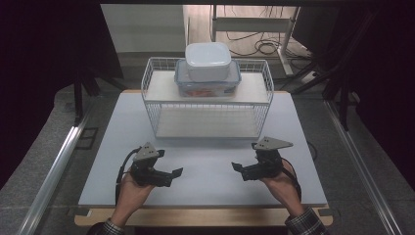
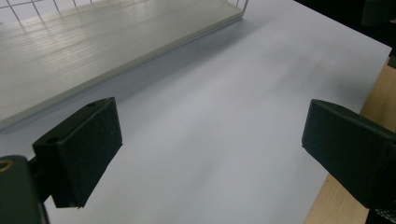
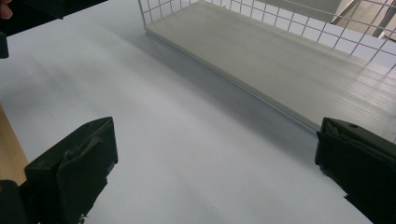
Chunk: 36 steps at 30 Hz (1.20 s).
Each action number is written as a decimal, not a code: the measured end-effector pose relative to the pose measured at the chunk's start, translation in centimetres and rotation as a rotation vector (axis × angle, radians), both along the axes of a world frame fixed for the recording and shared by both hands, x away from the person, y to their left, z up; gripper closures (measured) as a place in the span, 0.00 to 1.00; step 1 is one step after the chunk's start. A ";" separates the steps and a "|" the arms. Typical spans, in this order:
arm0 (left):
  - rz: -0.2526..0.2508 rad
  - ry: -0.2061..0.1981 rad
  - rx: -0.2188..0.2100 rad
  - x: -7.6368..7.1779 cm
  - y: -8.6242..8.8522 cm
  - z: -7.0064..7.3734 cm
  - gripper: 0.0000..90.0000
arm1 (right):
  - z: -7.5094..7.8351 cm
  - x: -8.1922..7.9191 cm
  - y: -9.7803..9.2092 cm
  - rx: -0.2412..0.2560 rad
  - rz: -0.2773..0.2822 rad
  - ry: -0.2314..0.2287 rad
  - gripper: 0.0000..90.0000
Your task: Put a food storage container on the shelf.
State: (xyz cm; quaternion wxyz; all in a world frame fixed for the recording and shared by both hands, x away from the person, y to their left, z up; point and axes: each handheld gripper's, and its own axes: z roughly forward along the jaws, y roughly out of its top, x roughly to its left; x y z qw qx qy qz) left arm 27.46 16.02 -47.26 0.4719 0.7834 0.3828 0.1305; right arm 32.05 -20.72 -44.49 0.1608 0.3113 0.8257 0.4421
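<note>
black jaws on both grippers stand wide apart with nothing between them. in the high view the left gripper (image 1: 166, 172) sits low over the near part of the white table (image 1: 205, 186), held by the person's left hand (image 1: 131, 188), whose forearm comes in from the bottom edge with a plaid cuff. its jaws point inward, toward the middle of the table. the right gripper (image 1: 241, 171) mirrors it: the right hand (image 1: 280, 182) grips it from behind, wrist bent slightly, jaws aimed inward at the left gripper. the two grippers are well apart, with bare table between them, each carrying a grey three-cornered plate on top.

beyond them, at the far half of the table, stands a white wire rack (image 1: 207, 100) with two pale shelves. on its upper shelf rests a clear container with a blue-rimmed lid (image 1: 208, 84), and a white lidded box (image 1: 208, 59) sits on top of that. the lower shelf (image 1: 207, 122) is nearest the grippers.

the left gripper view looks across the table at the lower shelf's front edge (image 2: 116, 70); the right gripper view shows the same shelf (image 3: 289, 65) and wire mesh behind it.
</note>
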 end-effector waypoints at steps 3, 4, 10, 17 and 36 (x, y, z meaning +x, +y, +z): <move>0.004 0.001 0.001 -0.2 0.2 -0.2 0.05 | 0.0 -0.2 -0.2 0.003 -0.003 -0.002 0.00; 0.006 0.001 0.001 -0.2 0.3 -0.2 0.05 | 0.0 -0.3 -0.2 0.005 -0.004 -0.001 0.00; 0.013 0.000 0.004 -0.6 0.6 -0.3 0.05 | -0.1 -0.6 -0.7 0.003 -0.011 -0.002 0.00; 0.021 0.002 0.007 -1.0 1.0 -0.8 0.05 | -0.3 -1.1 -1.4 0.007 -0.025 -0.002 0.00; 0.037 0.015 0.011 -2.0 1.9 -1.7 0.05 | -1.3 -2.2 -3.2 0.005 -0.055 0.001 0.00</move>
